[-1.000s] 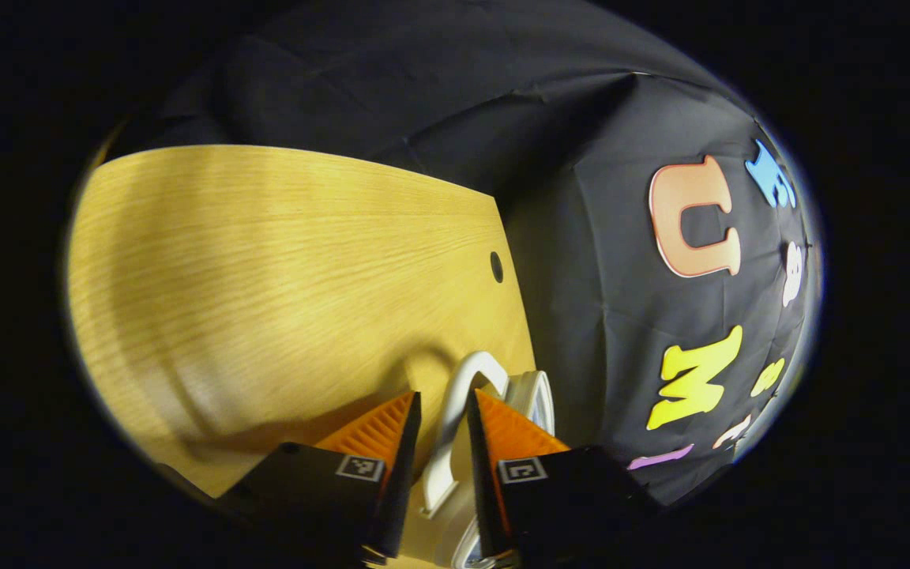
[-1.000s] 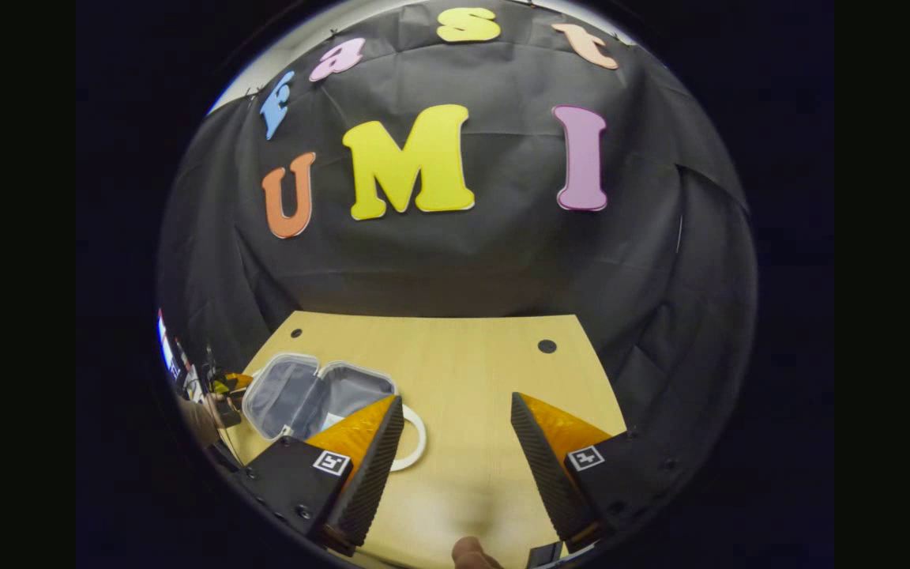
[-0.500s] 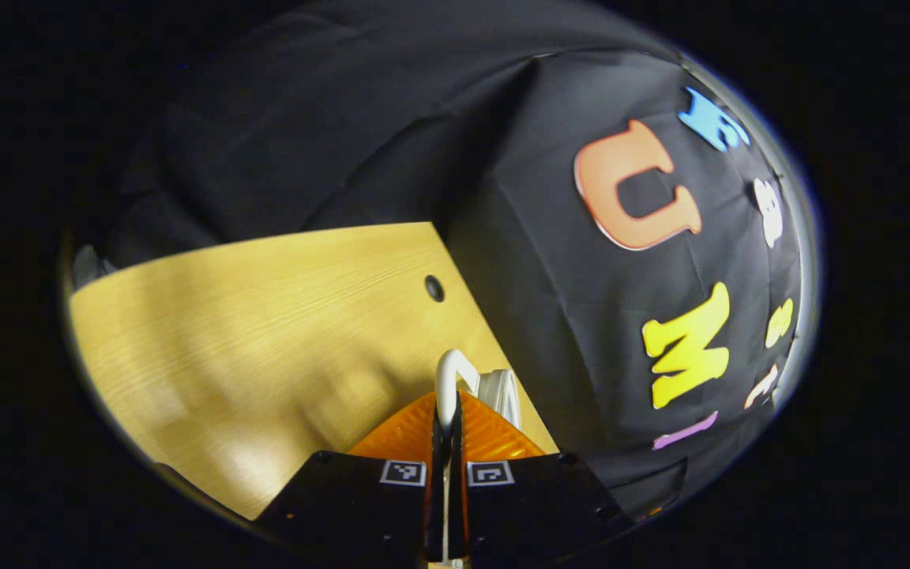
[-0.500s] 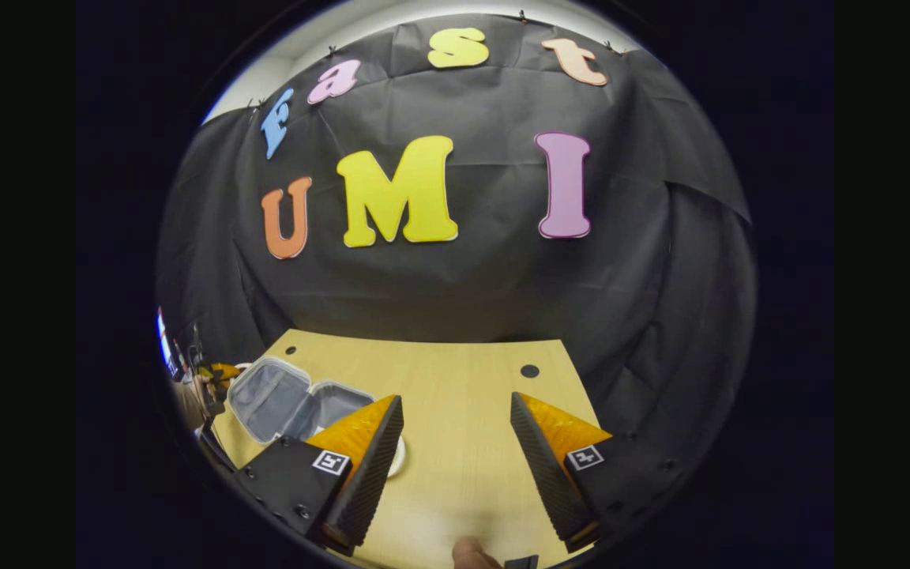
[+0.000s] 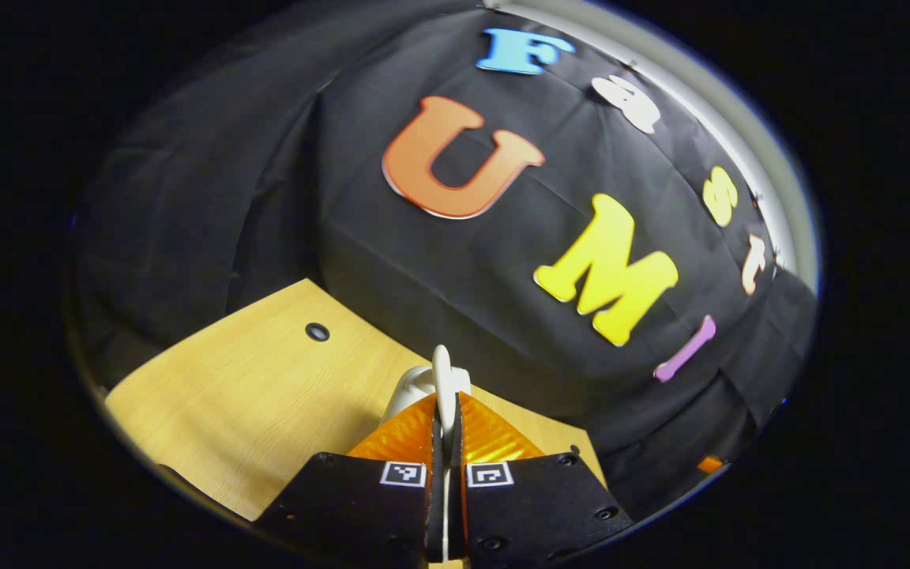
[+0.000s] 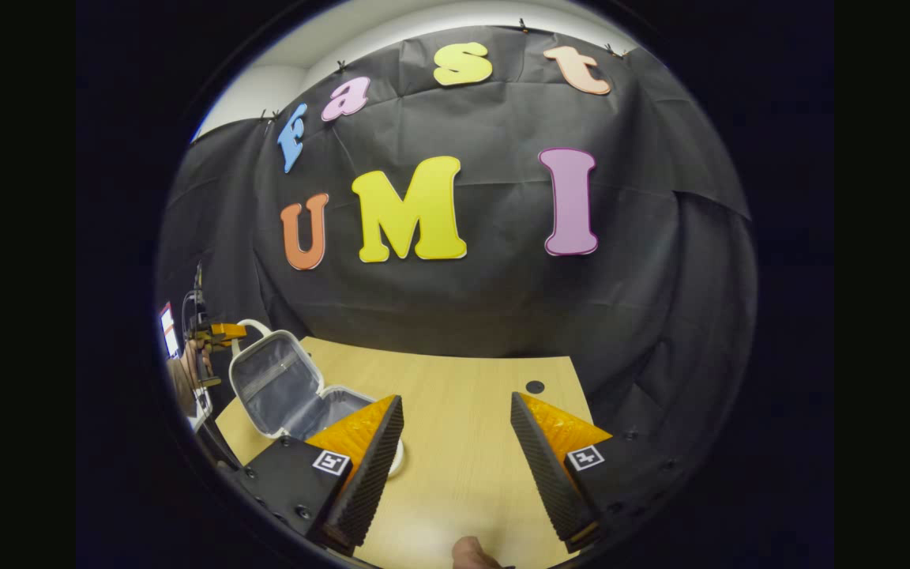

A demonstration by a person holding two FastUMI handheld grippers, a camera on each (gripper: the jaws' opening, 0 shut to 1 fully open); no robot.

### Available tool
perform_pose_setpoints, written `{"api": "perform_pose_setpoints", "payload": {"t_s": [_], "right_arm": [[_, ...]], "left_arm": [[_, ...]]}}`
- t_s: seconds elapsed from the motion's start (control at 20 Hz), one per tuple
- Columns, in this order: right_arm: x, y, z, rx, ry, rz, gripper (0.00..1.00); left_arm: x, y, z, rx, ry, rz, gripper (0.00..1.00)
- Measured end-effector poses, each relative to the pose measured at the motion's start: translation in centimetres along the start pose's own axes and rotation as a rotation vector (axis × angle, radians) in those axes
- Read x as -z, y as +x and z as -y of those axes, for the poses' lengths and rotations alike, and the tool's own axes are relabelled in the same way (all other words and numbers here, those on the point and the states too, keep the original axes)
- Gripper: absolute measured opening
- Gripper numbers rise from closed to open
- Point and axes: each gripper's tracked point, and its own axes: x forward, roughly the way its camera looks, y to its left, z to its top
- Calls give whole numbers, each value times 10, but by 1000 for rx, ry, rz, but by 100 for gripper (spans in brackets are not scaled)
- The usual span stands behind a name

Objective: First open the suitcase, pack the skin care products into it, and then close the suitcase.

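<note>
Suitcase handle (image 5: 441, 378) pinched between left tongs (image 5: 445, 419) fingers.

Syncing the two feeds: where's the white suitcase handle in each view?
Left gripper view: the white loop handle stands low centre, pinched in the left gripper.
Right gripper view: far left, atop the raised lid of the white suitcase, at the left gripper.
Shared landmark: the round hole in the wooden table.

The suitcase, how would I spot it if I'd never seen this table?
Look at the wooden table, toward its left edge. The suitcase is small, white-rimmed and grey-lined, its lid tilted up, with the left gripper pinching its white handle.
</note>
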Motion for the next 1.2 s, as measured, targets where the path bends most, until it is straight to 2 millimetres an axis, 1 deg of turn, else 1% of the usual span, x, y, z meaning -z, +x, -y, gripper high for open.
{"api": "perform_pose_setpoints", "payload": {"t_s": [0.15,0.25,0.3,0.35,0.45,0.5,0.55,0.6,0.8,0.9,0.95,1.05,1.1,1.15,1.2], "right_arm": [[2,-6,11,-33,2,4,81],[5,-9,18,-48,1,3,81],[8,-10,23,-54,2,0,78],[12,-11,28,-56,4,-7,81],[15,-17,33,-62,11,-20,81],[18,-18,38,-60,11,-26,78],[21,-18,44,-57,9,-29,78],[23,-20,48,-54,10,-32,81],[32,-24,67,-32,1,-51,81],[36,-27,75,-17,1,-48,81],[40,-29,78,-13,4,-54,81],[50,-32,85,3,9,-73,81],[54,-33,88,9,12,-83,78],[58,-34,91,16,17,-89,78],[61,-34,94,25,24,-94,81]], "left_arm": [[18,-4,58,37,116,-8,5],[42,-5,96,81,132,-23,5],[55,-4,115,105,142,-23,5],[67,1,130,123,147,-31,5],[95,7,156,147,129,-50,5],[107,12,170,168,113,-64,5],[122,16,182,178,106,-84,5],[140,21,186,178,112,-108,5],[206,43,211,189,140,-198,5],[235,53,213,163,184,-246,5],[249,59,217,155,222,-269,5],[273,69,218,122,290,-311,5],[283,73,217,107,323,-332,5],[294,77,215,82,362,-353,5],[303,79,212,61,386,-373,5]]}}
